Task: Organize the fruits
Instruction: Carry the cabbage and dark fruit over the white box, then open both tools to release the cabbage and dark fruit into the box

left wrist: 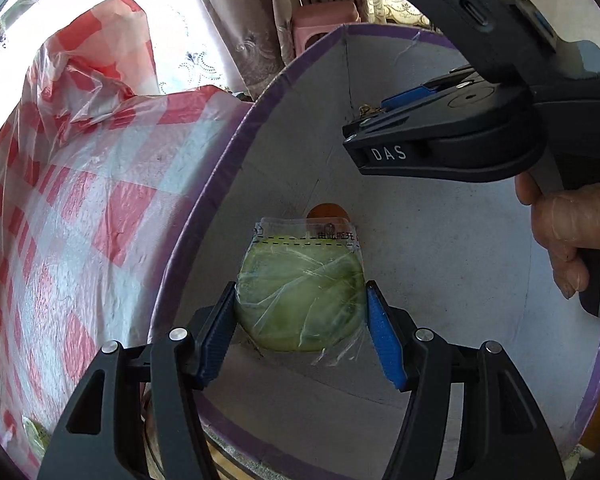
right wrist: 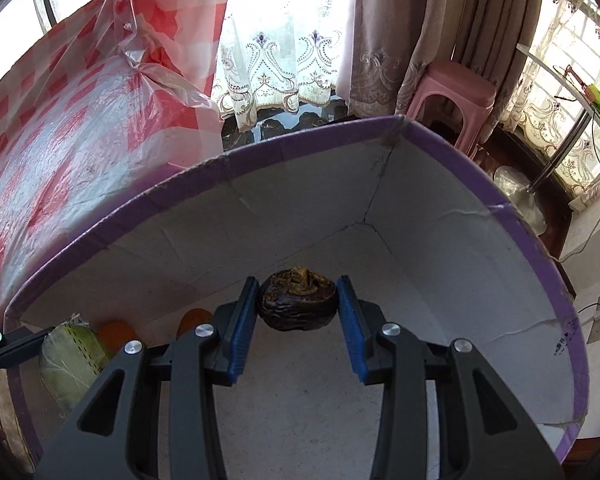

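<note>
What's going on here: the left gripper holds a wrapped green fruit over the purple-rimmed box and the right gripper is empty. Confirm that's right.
Not quite. The right gripper is not empty: the right wrist view shows its pads closed on a dark wrinkled fruit. The rest stands: the left gripper holds the wrapped green fruit over the purple-rimmed box.

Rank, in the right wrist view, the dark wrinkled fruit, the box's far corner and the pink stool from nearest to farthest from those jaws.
1. Dark wrinkled fruit, gripped between the jaws.
2. Box's far corner, beyond it, purple-rimmed.
3. Pink stool, outside the box by the curtains.
</note>
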The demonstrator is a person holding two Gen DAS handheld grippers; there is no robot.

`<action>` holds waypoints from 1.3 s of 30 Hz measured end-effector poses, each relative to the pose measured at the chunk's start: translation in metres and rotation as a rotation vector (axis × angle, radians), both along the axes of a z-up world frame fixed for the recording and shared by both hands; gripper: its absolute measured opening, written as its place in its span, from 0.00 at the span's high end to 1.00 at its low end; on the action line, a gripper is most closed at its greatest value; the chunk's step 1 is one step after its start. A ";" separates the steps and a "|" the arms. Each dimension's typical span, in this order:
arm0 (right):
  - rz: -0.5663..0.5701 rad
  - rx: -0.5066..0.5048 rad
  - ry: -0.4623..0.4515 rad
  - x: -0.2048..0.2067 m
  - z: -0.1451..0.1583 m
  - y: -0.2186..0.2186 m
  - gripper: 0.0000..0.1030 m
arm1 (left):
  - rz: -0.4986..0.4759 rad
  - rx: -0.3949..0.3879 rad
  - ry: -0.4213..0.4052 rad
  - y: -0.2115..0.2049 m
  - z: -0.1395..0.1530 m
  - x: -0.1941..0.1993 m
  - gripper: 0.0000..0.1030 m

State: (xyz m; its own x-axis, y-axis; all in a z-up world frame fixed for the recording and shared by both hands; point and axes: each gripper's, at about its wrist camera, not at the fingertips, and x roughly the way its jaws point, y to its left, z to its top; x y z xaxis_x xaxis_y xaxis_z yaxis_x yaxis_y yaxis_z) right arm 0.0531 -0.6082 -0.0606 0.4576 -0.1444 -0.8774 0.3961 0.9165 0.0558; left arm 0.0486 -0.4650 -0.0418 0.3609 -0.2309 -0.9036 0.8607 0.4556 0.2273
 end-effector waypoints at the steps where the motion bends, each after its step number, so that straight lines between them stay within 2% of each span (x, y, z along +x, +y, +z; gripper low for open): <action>1: -0.004 0.011 0.009 0.001 -0.004 -0.001 0.61 | -0.010 0.029 0.004 -0.004 -0.005 0.001 0.41; 5: -0.012 0.079 0.046 0.007 -0.020 -0.007 0.61 | -0.038 0.108 -0.007 -0.018 -0.022 0.003 0.41; 12: -0.003 0.118 0.096 0.014 -0.038 -0.004 0.60 | -0.059 0.151 -0.036 -0.029 -0.037 0.003 0.40; 14: -0.003 0.117 0.106 0.016 -0.040 -0.004 0.56 | -0.060 0.155 -0.045 -0.030 -0.038 0.003 0.40; 16: 0.002 0.113 0.114 0.018 -0.041 -0.003 0.42 | -0.057 0.153 -0.051 -0.031 -0.038 0.004 0.39; 19: 0.009 0.108 0.119 0.019 -0.042 0.000 0.37 | -0.049 0.148 -0.061 -0.030 -0.038 -0.002 0.38; 23: -0.004 0.105 0.115 0.016 -0.042 -0.002 0.32 | -0.048 0.138 -0.073 -0.031 -0.035 -0.009 0.34; 26: -0.014 0.103 0.109 0.017 -0.040 -0.001 0.28 | -0.043 0.115 -0.090 -0.029 -0.030 -0.011 0.19; 29: -0.036 0.101 0.082 0.015 -0.033 -0.008 0.24 | -0.040 0.094 -0.086 -0.026 -0.025 -0.012 0.19; 33: -0.072 0.102 0.021 0.005 -0.015 -0.014 0.18 | -0.048 0.062 -0.131 -0.017 -0.015 -0.017 0.16; 39: -0.130 0.084 -0.093 -0.016 0.021 -0.017 0.16 | -0.023 -0.045 -0.157 0.004 0.012 -0.021 0.15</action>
State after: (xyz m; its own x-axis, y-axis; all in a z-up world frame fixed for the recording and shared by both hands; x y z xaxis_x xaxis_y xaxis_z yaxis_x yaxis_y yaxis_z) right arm 0.0372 -0.6255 -0.0400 0.5200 -0.1350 -0.8434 0.5000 0.8487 0.1724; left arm 0.0276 -0.4614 -0.0298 0.4911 -0.2796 -0.8250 0.8264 0.4491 0.3398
